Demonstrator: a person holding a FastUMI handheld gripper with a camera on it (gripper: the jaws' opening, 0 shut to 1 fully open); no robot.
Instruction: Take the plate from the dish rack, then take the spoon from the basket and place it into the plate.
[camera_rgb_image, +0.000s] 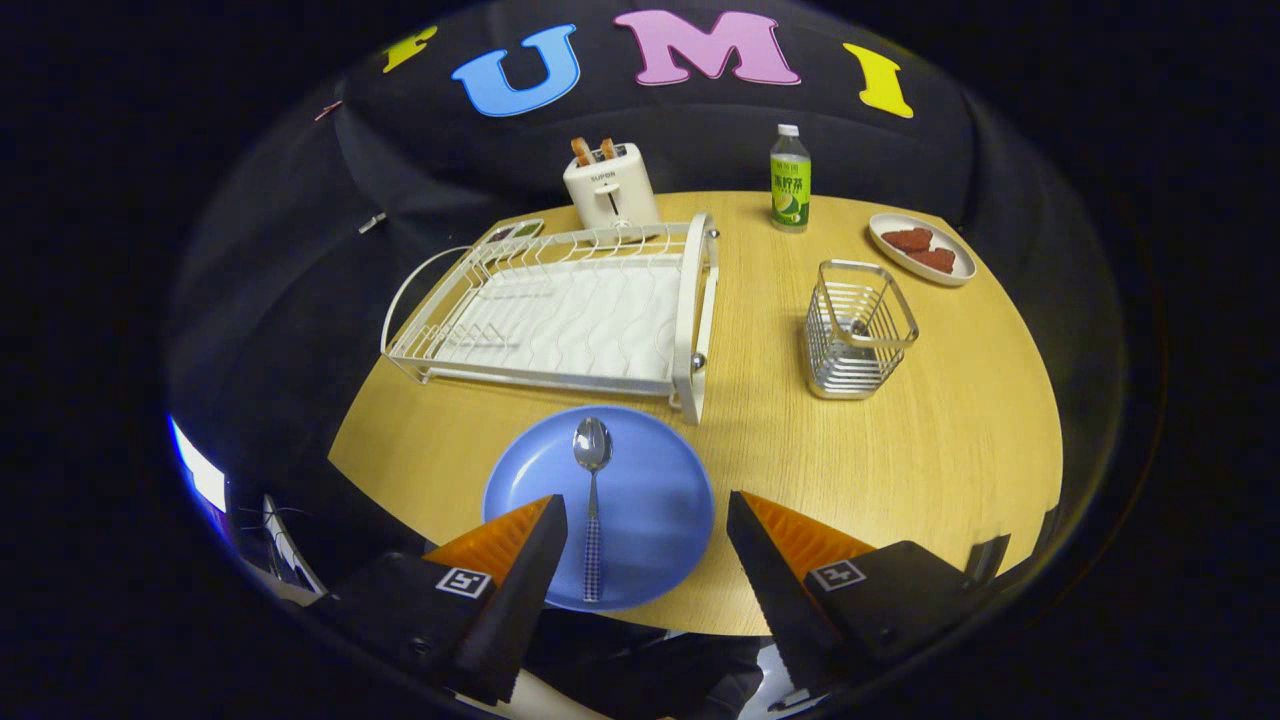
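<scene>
The gripper hangs over the near edge of the round wooden counter with its fingers spread wide apart and holding nothing. Between them lies the blue plate, flat on the counter, and the spoon rests in it, bowl pointing away toward the dish rack, checkered handle toward the gripper and close beside the left finger, not touching it as far as I can see. The white dish rack stands just beyond the plate, its near corner right at the plate's far rim. To its right stands the wire basket. Farther back sit a toaster with two slices sticking up, a green-labelled bottle, and a small white dish with reddish pieces on it.
</scene>
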